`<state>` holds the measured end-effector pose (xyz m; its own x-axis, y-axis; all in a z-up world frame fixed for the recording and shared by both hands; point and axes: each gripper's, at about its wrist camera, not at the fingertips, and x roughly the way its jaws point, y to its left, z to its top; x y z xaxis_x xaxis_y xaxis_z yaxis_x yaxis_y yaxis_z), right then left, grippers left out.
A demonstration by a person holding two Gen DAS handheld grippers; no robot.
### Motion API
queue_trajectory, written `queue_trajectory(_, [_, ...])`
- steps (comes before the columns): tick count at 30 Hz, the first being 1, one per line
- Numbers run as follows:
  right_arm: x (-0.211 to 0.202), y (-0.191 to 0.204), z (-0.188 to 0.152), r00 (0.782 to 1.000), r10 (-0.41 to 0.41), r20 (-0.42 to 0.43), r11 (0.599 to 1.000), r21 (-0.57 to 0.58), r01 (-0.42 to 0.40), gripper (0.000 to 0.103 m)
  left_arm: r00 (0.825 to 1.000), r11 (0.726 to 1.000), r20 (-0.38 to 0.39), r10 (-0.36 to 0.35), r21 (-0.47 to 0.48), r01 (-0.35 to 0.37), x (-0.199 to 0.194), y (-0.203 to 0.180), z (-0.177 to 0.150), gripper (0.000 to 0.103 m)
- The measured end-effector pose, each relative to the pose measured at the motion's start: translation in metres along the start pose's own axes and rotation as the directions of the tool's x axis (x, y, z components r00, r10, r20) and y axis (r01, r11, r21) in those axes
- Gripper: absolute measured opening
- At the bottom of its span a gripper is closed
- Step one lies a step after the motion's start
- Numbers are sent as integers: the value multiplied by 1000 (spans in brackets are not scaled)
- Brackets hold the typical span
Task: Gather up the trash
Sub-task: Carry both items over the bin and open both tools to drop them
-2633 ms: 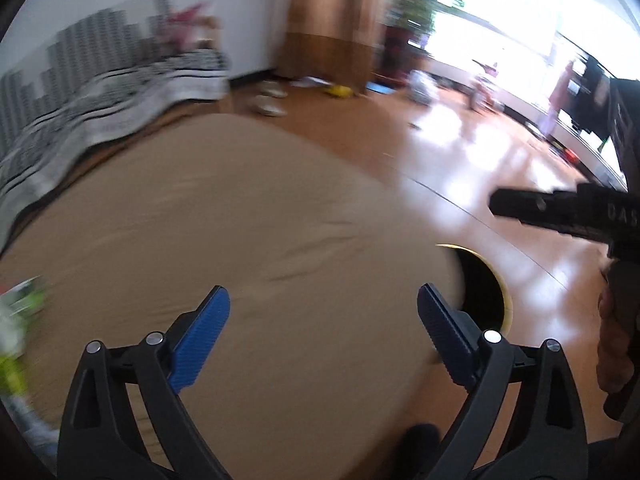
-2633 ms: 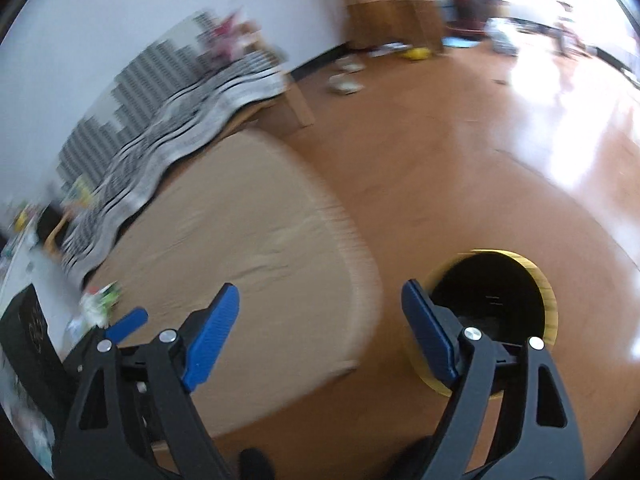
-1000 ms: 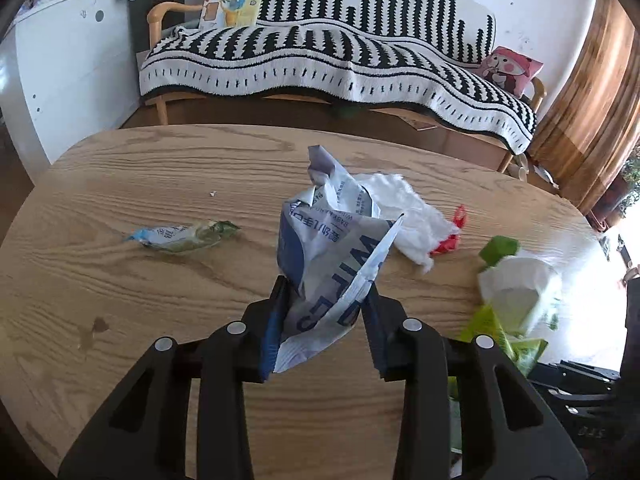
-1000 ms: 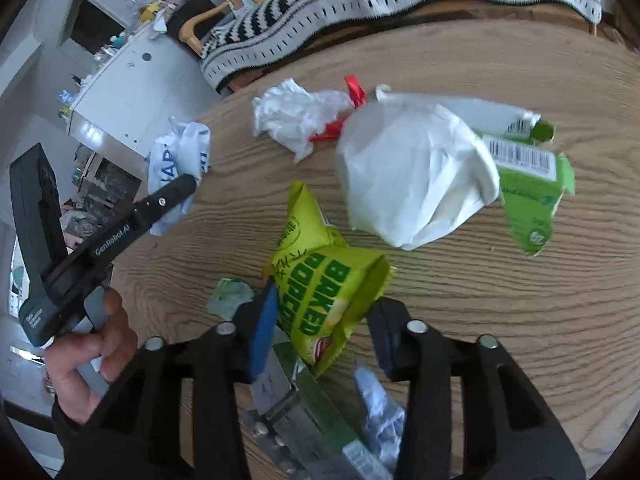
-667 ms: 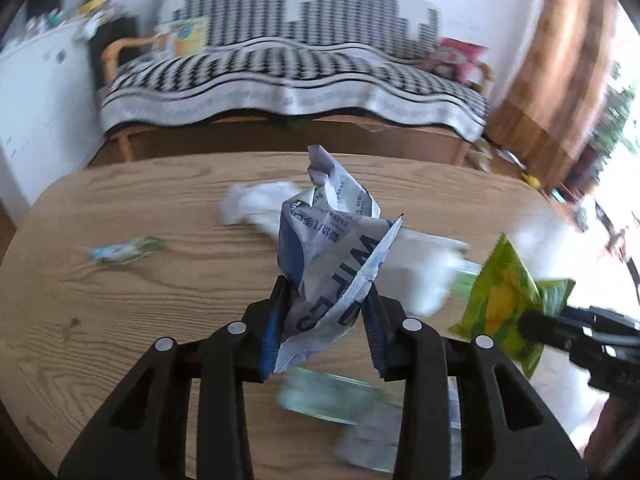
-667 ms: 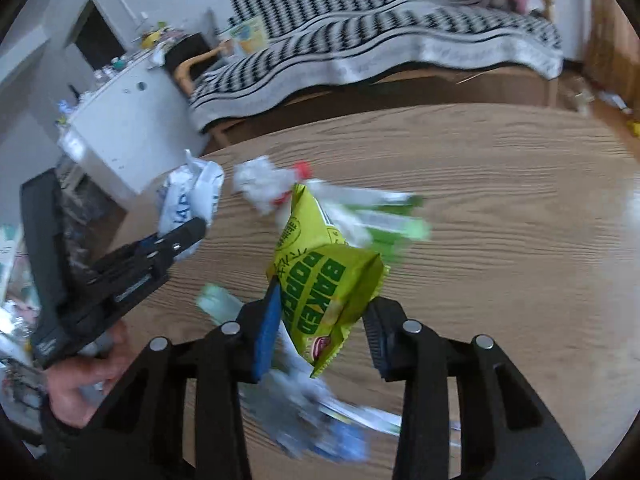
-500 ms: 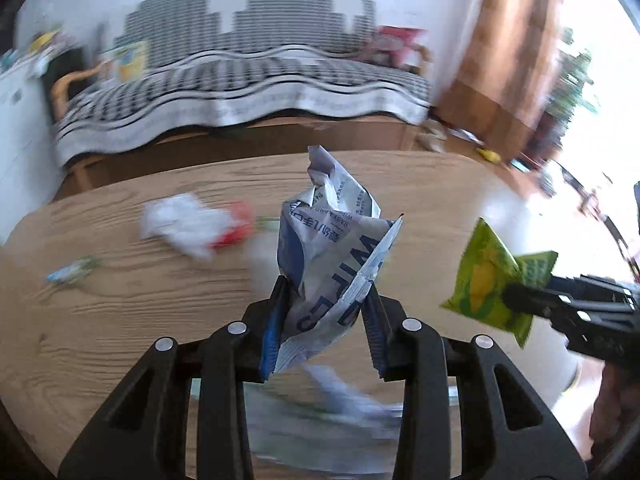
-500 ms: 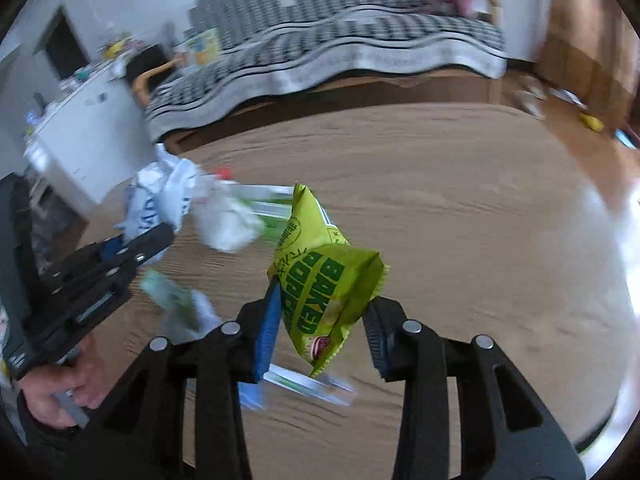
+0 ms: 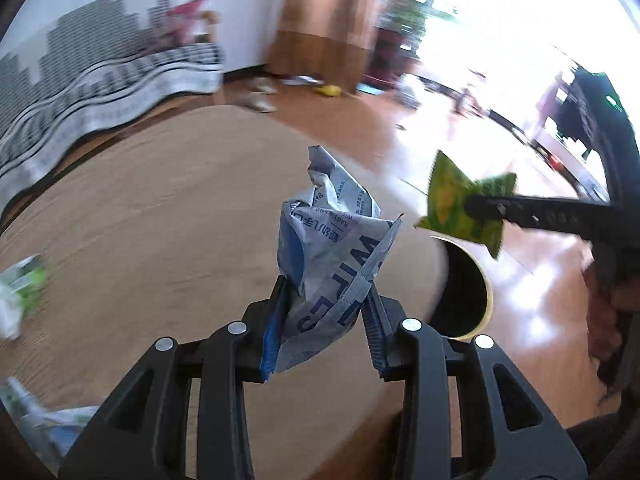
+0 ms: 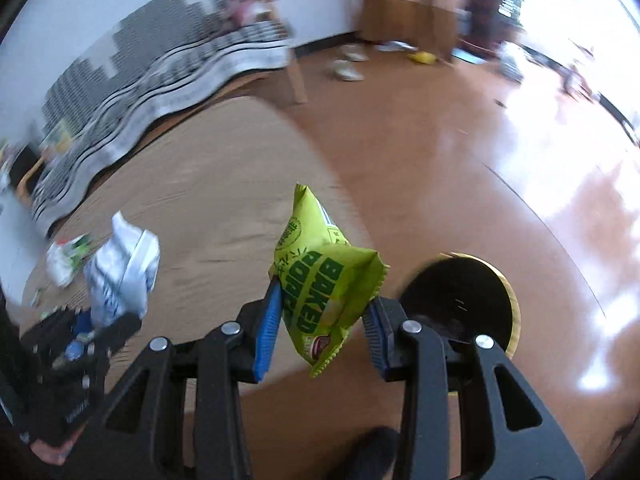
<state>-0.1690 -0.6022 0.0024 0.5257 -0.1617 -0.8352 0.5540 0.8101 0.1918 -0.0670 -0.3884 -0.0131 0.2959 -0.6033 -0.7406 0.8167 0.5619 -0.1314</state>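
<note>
Carry-to-bin step — left gripper [image 9: 326, 334] clamped on the crumpled wipes pack [image 9: 332, 256], right gripper [image 10: 318, 330] pinching the green snack bag [image 10: 324, 280]; next, I'd say, centre each over the black bin [image 10: 464, 304] and release.

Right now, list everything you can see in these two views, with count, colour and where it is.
wipes packet: one, white and blue, crumpled, clamped in the left gripper.
snack bag: one, yellow-green, clamped in the right gripper.
trash bin: one, black inside with a yellow rim, on the floor beside the table's edge.
table: one, light wood, rounded, below both grippers.
leftover trash: a few blurred white and green pieces, at the table's left side.
sofa: one, under a black and white striped cover, by the wall.
floor: glossy brown wood, small blurred items lie on it far off.
left gripper: black with blue pads, shut.
right gripper: black with blue pads, shut.
</note>
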Motion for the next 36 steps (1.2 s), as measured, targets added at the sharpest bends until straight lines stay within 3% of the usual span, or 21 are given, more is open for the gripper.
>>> queue_trajectory(5, [9, -83, -14, 995, -81, -52, 991, 106, 87, 38, 996, 992, -36, -82, 92, 85, 35, -69, 1, 35])
queue_trajectory(10, [23, -137, -27, 988, -106, -110, 979, 165, 123, 38, 991, 984, -68, -114, 128, 122, 60, -104, 4, 35])
queue_trajectory(13, [28, -152, -33, 986, -104, -133, 974, 185, 128, 38, 989, 983, -81, -120, 133, 130, 73, -109, 9, 35])
queue_trajectory(22, [27, -147, -31, 988, -96, -123, 971, 207, 120, 38, 986, 981, -101, -135, 129, 148, 92, -118, 14, 35])
queue_trajectory(23, [27, -148, -31, 988, -91, -122, 971, 211, 115, 40, 985, 980, -105, -140, 129, 153, 94, -119, 15, 35])
queue_trajectory(25, [23, -155, -32, 991, -79, -109, 969, 226, 102, 56, 983, 978, -112, -145, 131, 159, 99, -121, 14, 35])
queue_trajectory(26, [20, -157, -34, 991, -83, -104, 967, 231, 105, 72, 982, 978, -116, -148, 132, 163, 101, -123, 12, 35])
queue_trajectory(27, [16, -159, -34, 991, -99, -86, 965, 235, 117, 75, 981, 977, -121, -154, 133, 169, 104, -126, 12, 35])
queue_trajectory(36, [-10, -180, -39, 994, -107, -16, 944, 313, 107, 77, 963, 964, -176, -206, 130, 230, 137, -149, 11, 35])
